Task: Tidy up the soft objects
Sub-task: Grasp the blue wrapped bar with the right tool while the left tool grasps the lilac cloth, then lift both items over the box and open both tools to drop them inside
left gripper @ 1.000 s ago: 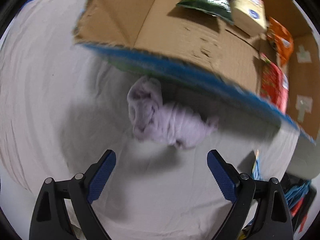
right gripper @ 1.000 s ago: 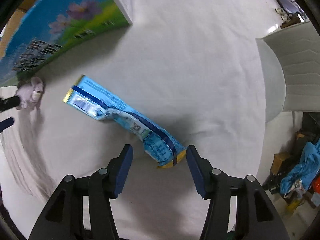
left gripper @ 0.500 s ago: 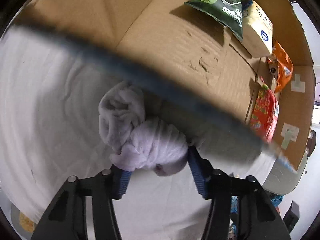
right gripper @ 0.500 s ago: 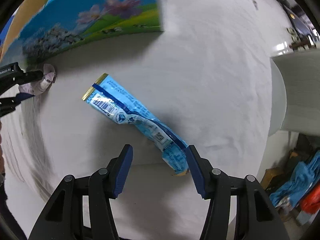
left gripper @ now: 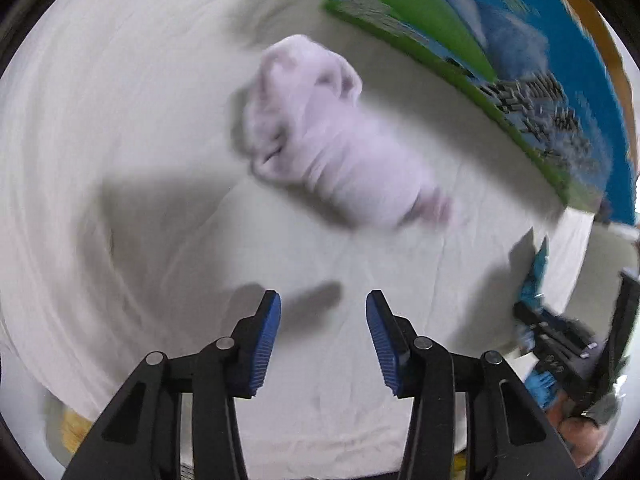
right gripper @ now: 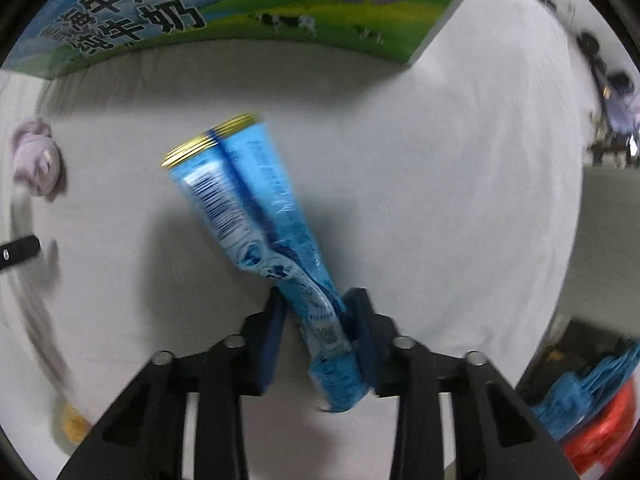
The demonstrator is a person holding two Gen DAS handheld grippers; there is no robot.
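A lilac plush toy (left gripper: 332, 136) lies on the white sheet (left gripper: 120, 160), just in front of the printed carton's side (left gripper: 520, 92). My left gripper (left gripper: 324, 336) hovers short of the toy, its jaws closing with a gap and nothing between them. In the right wrist view my right gripper (right gripper: 316, 316) is closing on the near end of a blue snack packet (right gripper: 248, 208); the pads pinch it. The packet's gold-edged far end points at the carton (right gripper: 240, 12). The plush toy (right gripper: 36, 160) shows at the far left there.
The right gripper with the blue packet (left gripper: 536, 276) shows at the left view's lower right edge. A heap of blue and red things (right gripper: 592, 400) lies off the sheet's edge at lower right. Something small and yellow (right gripper: 74, 424) sits at lower left.
The left gripper narrowed and drew back; the plush that sat between its fingers now lies free ahead. The right gripper closed on the packet's end, and the packet swung round.
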